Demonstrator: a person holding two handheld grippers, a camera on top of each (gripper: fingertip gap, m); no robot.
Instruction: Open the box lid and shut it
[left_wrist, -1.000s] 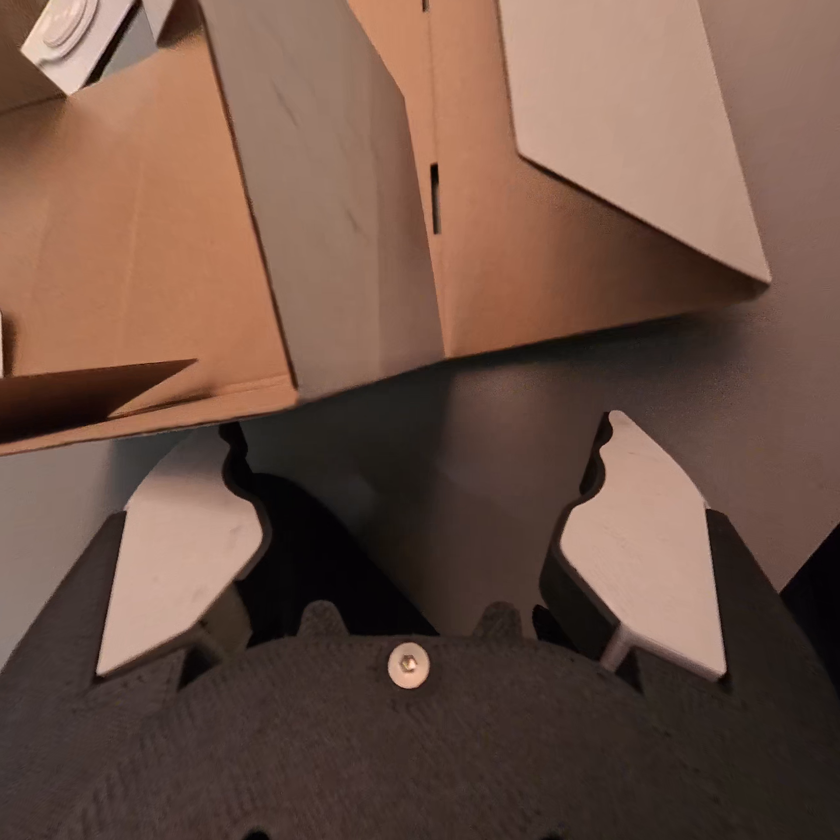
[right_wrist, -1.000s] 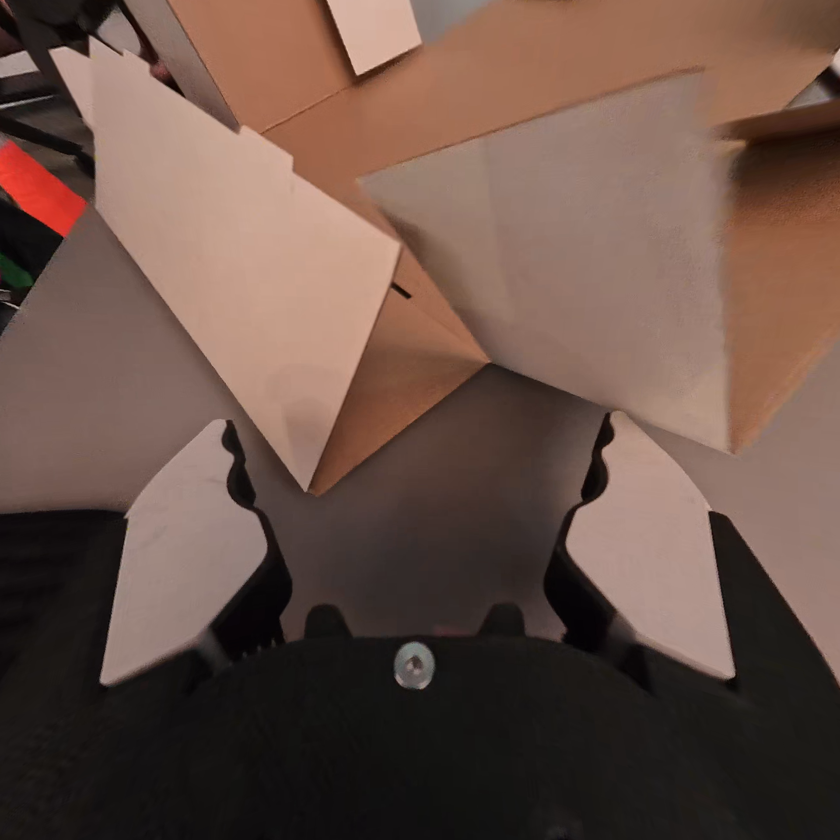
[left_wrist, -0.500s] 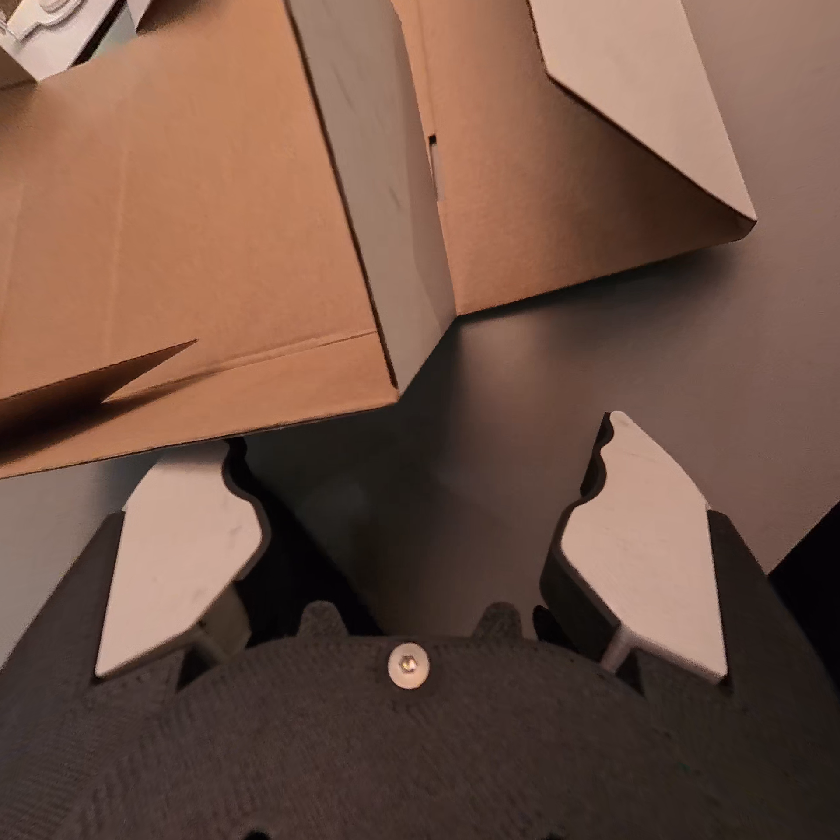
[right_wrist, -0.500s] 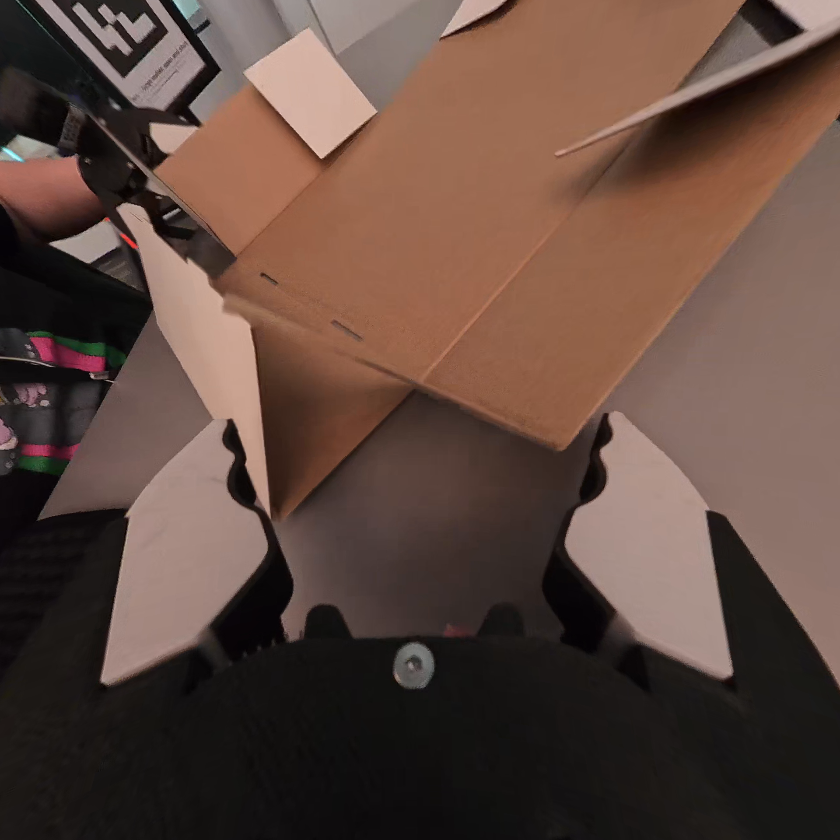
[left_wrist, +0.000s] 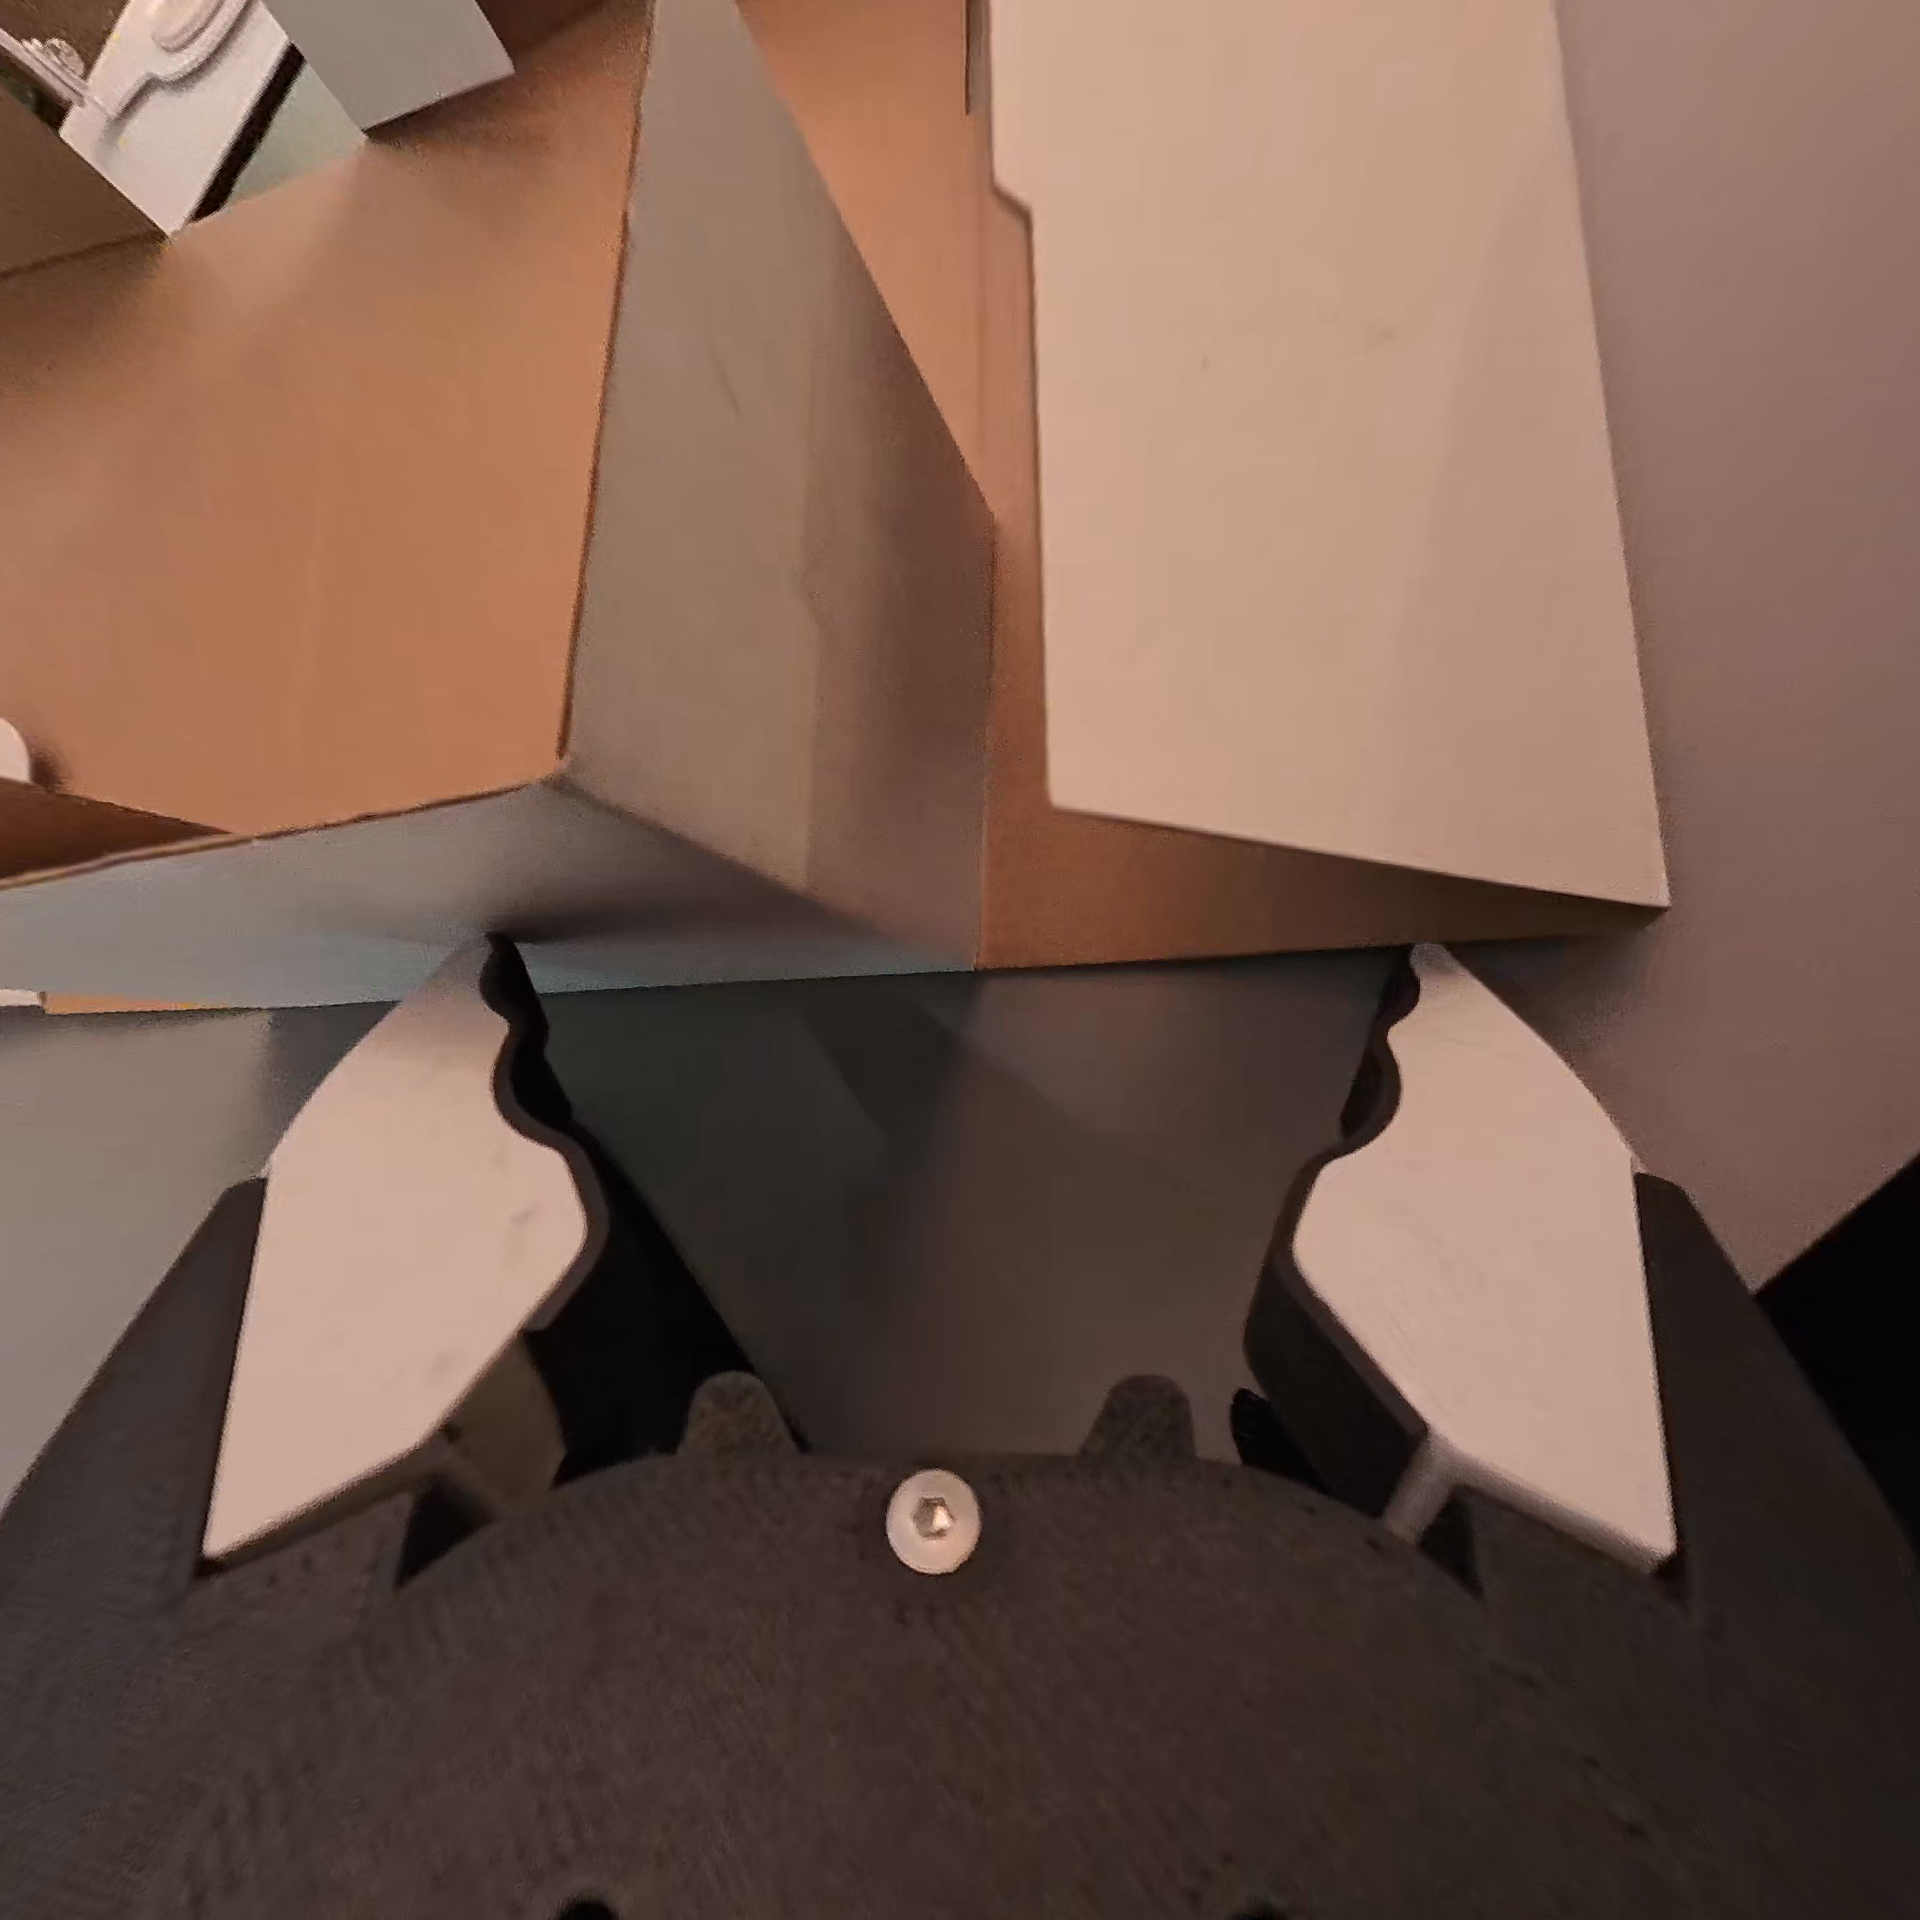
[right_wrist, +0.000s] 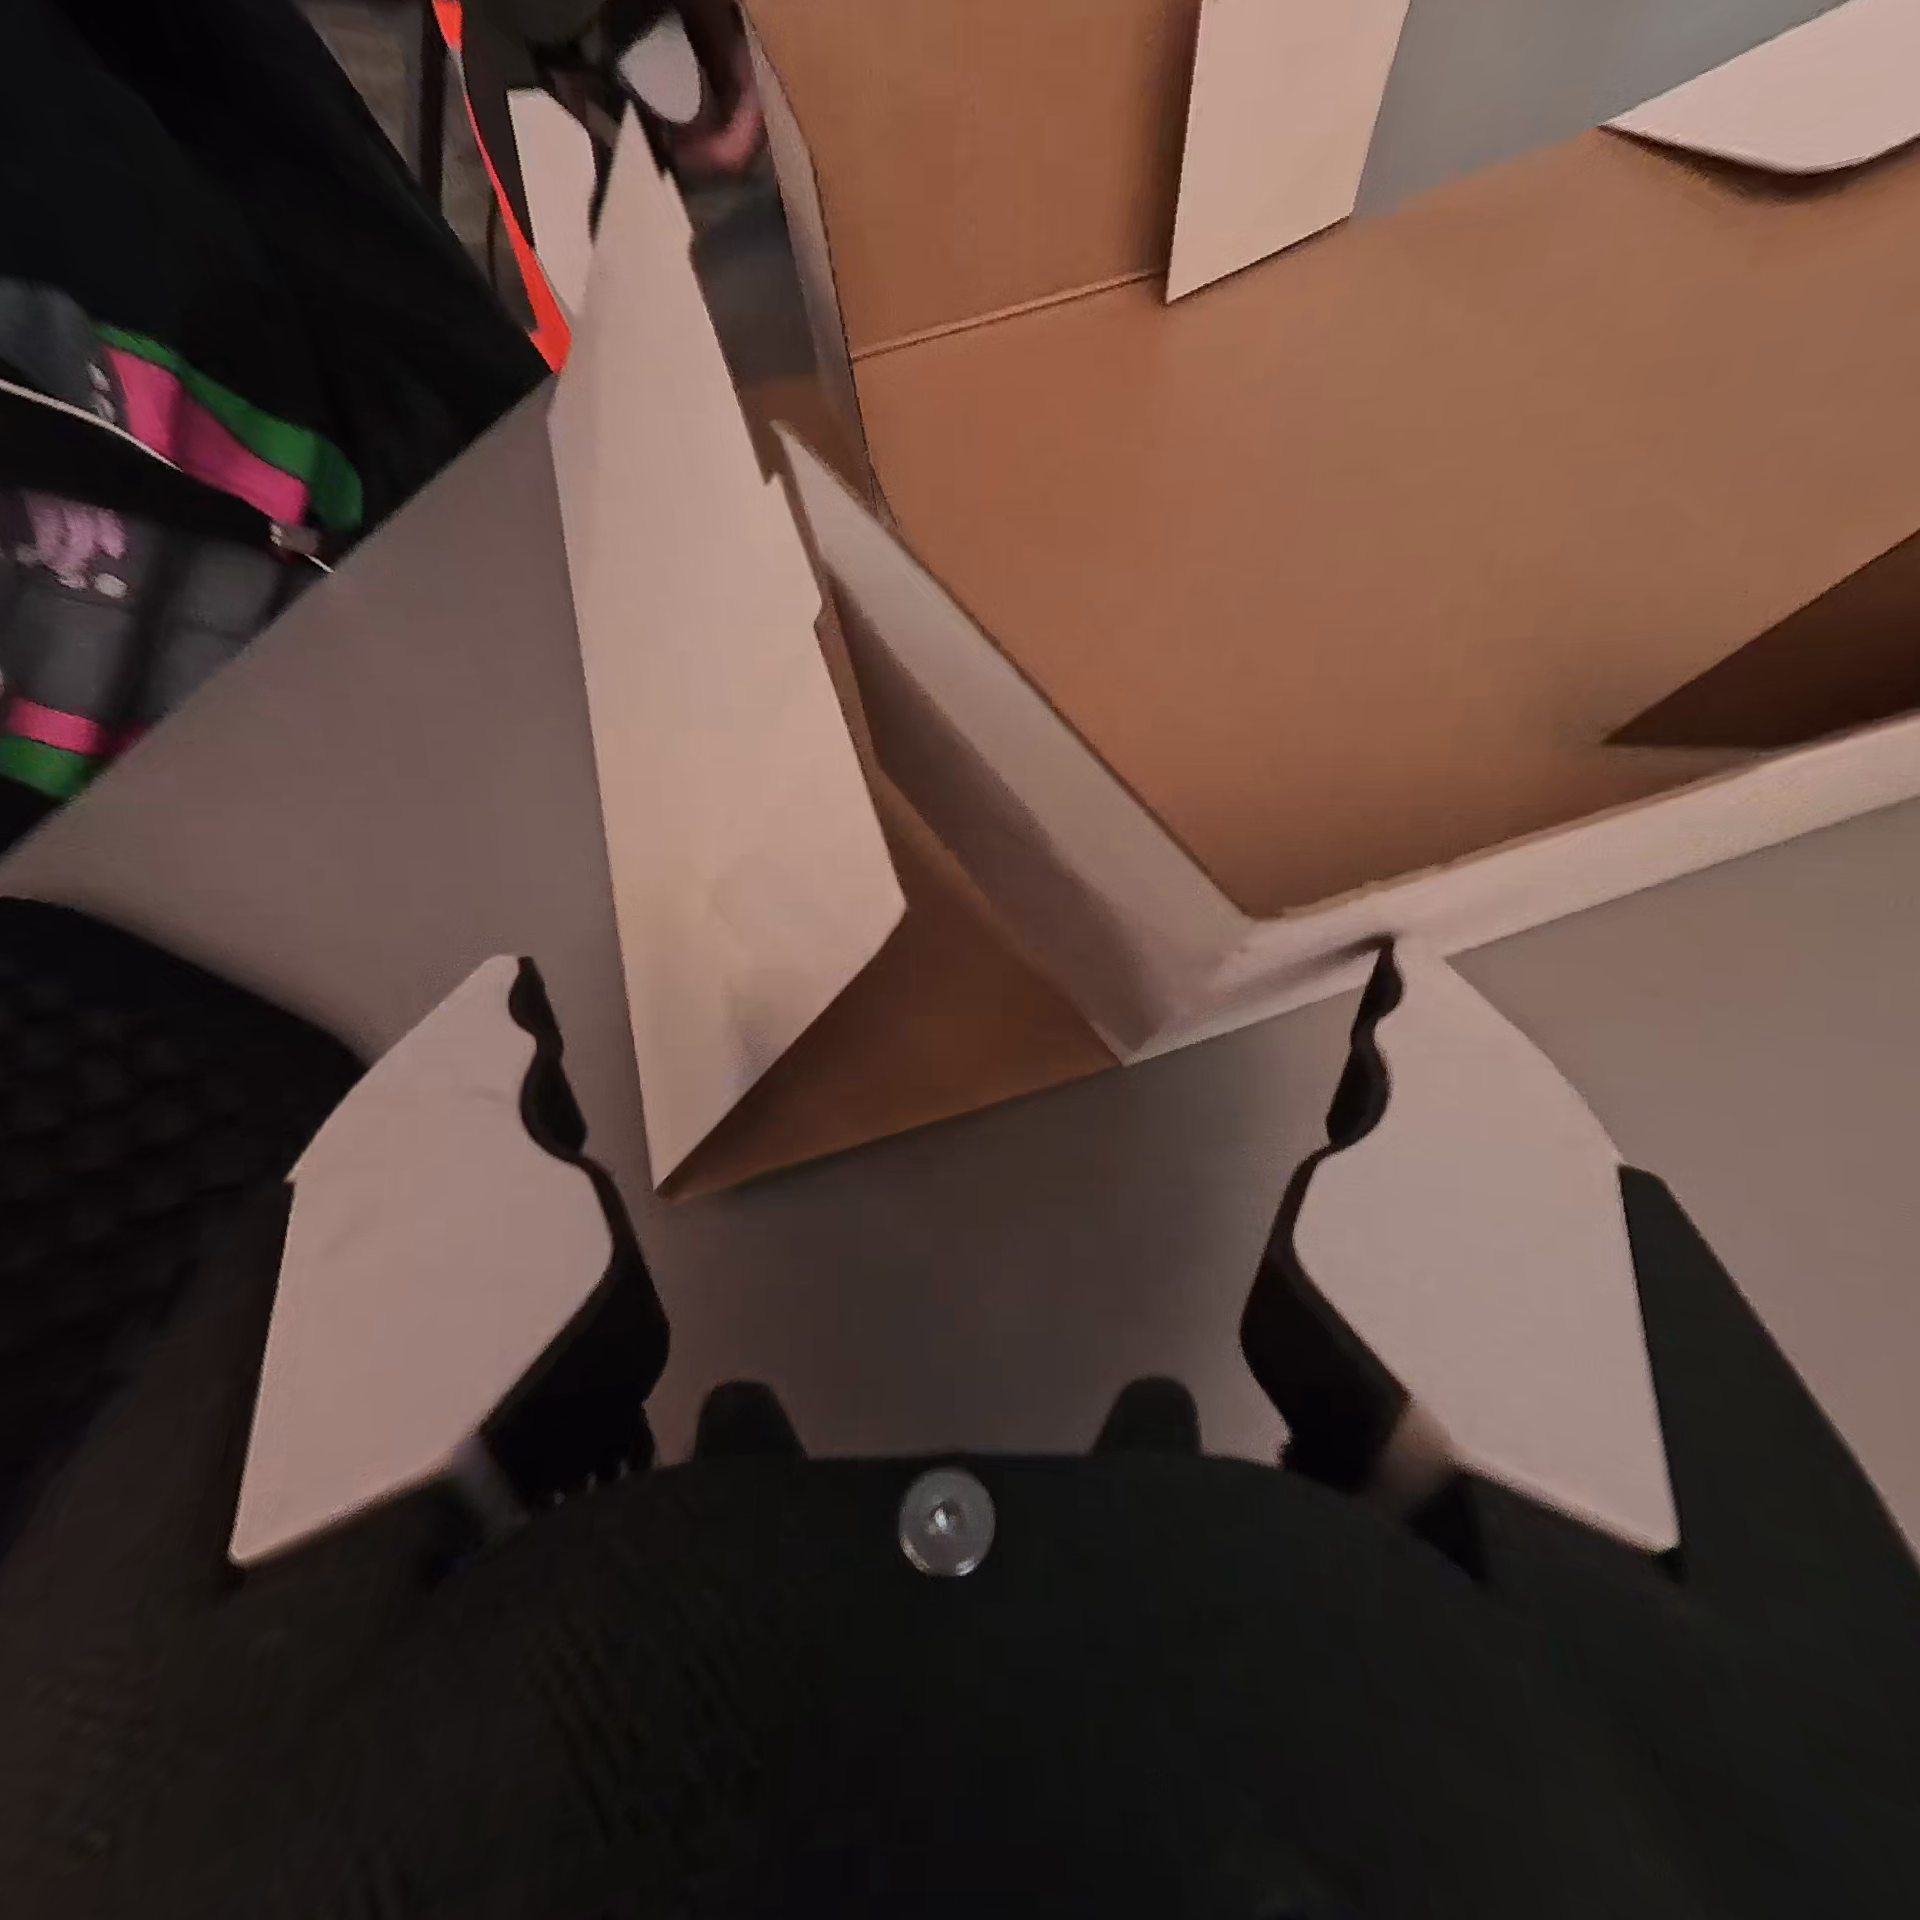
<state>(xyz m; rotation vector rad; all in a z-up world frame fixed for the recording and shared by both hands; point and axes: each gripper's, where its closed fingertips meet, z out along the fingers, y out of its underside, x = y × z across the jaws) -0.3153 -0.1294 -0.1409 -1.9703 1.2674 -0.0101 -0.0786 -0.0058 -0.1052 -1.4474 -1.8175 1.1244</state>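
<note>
Beyond box (right_wrist: 1299, 582), right view only, clothing (right_wrist: 177, 468)

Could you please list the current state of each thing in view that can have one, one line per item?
Cardboard box: open, brown inside showing, resting on the grey table.
Box lid: open, flaps spread outward, not closed.
Left gripper: open, empty, fingertips at the box's near edge.
Right gripper: open, empty, near the box corner.
</note>
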